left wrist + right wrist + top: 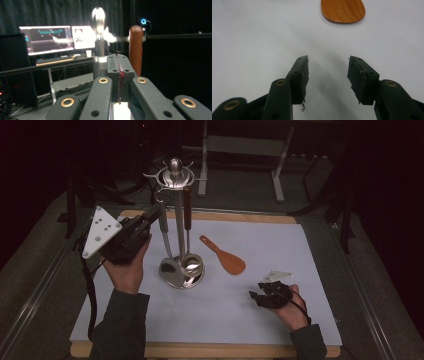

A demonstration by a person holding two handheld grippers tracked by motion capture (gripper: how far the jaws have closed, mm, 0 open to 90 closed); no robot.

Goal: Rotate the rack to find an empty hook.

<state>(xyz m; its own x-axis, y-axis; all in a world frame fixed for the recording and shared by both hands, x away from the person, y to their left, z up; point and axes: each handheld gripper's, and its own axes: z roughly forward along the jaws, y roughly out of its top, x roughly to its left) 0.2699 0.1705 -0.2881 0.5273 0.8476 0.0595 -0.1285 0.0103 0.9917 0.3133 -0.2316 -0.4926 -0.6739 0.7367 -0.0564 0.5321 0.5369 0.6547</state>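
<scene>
A chrome utensil stand (178, 220) rises from a round base on the white sheet (280, 245). A wooden-handled ladle (188, 210) hangs from its top ring. A grey-handled utensil (164, 227) leans beside the post with its head by the base. My left gripper (156, 213) is shut at the top of that handle. In the left gripper view, the left gripper (119, 58) has its pads pressed together, with the post (100, 52) and the wooden handle (135, 47) just beyond. A wooden spatula (224, 255) lies flat. My right gripper (255, 296) is open and empty, low over the sheet. In the right gripper view, the right gripper (328, 72) points at the spatula blade (343, 10).
The sheet covers a wooden board (210, 350) whose edges show at front and back. A metal frame (240, 145) stands behind the table. Monitors (50, 38) glow on a desk beyond the stand. Dark carpeted margins run along both sides of the board.
</scene>
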